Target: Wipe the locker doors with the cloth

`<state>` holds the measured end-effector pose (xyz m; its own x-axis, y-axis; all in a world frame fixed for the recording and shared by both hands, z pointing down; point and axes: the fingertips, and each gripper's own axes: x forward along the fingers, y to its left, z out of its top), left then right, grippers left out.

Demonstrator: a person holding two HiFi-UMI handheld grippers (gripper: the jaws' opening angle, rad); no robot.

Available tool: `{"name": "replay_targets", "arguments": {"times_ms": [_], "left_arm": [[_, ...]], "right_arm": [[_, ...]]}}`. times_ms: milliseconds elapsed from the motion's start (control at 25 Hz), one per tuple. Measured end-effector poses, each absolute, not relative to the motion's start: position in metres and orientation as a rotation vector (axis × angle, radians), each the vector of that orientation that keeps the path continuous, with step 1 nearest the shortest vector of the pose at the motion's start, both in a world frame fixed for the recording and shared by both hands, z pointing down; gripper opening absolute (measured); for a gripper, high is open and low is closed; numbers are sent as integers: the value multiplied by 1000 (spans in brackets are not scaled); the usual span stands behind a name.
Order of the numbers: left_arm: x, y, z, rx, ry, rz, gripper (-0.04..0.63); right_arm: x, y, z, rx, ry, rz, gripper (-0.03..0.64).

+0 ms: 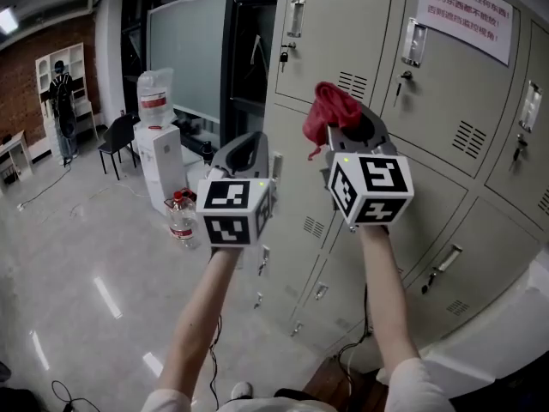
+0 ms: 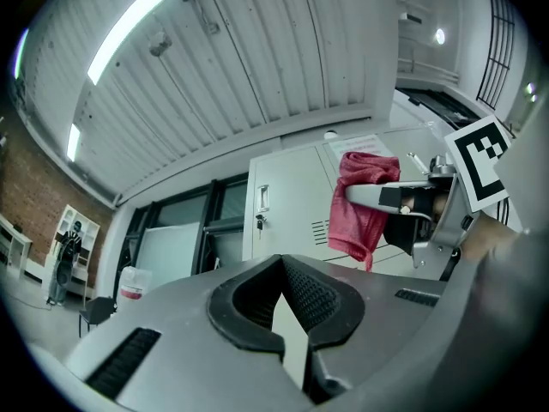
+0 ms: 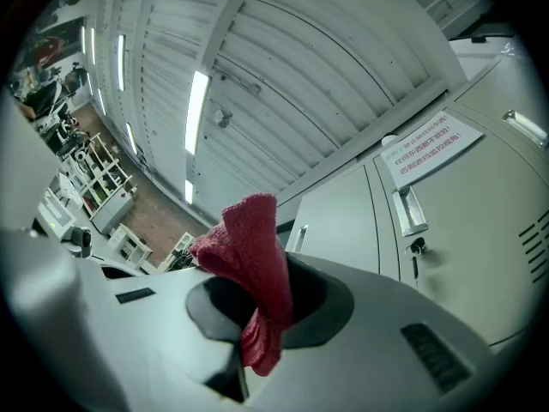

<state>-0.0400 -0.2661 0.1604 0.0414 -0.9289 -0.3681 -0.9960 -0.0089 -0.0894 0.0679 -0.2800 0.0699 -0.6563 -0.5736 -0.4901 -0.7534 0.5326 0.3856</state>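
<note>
Beige locker doors [image 1: 343,33] fill the right side of the head view, each with a handle and a keyed lock. My right gripper [image 1: 356,129] is raised in front of them, shut on a red cloth [image 1: 330,110] that bunches above its jaws and hangs down a little. The right gripper view shows the cloth [image 3: 249,247] pinched between the pads, lockers [image 3: 463,230] beyond. My left gripper [image 1: 247,144] is held to the left of the right one, shut and holding nothing. From the left gripper view [image 2: 287,307], the cloth [image 2: 364,200] hangs before a locker door [image 2: 287,209].
A paper notice [image 1: 467,15] is stuck on an upper locker door. Left of the lockers stand a water dispenser [image 1: 159,157], a bottle on the floor [image 1: 180,217] and a dark chair [image 1: 116,140]. A person [image 1: 62,101] stands far off by the brick wall.
</note>
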Motion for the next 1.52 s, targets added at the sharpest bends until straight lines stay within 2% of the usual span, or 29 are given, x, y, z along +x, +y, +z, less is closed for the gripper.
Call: {"name": "replay_targets", "arguments": {"times_ms": [280, 960, 1200, 1520], "left_arm": [[-83, -293, 130, -2039, 1858, 316, 15], [-66, -349, 98, -2109, 1697, 376, 15], [-83, -380, 46, -2122, 1602, 393, 15], [-103, -422, -28, -2158, 1522, 446, 15]], "right_arm": [[26, -299, 51, -1163, 2408, 874, 31], [14, -349, 40, -1208, 2371, 947, 31], [-6, -356, -19, -1216, 2279, 1003, 31], [-60, -376, -146, -1246, 2295, 1192, 31]]}}
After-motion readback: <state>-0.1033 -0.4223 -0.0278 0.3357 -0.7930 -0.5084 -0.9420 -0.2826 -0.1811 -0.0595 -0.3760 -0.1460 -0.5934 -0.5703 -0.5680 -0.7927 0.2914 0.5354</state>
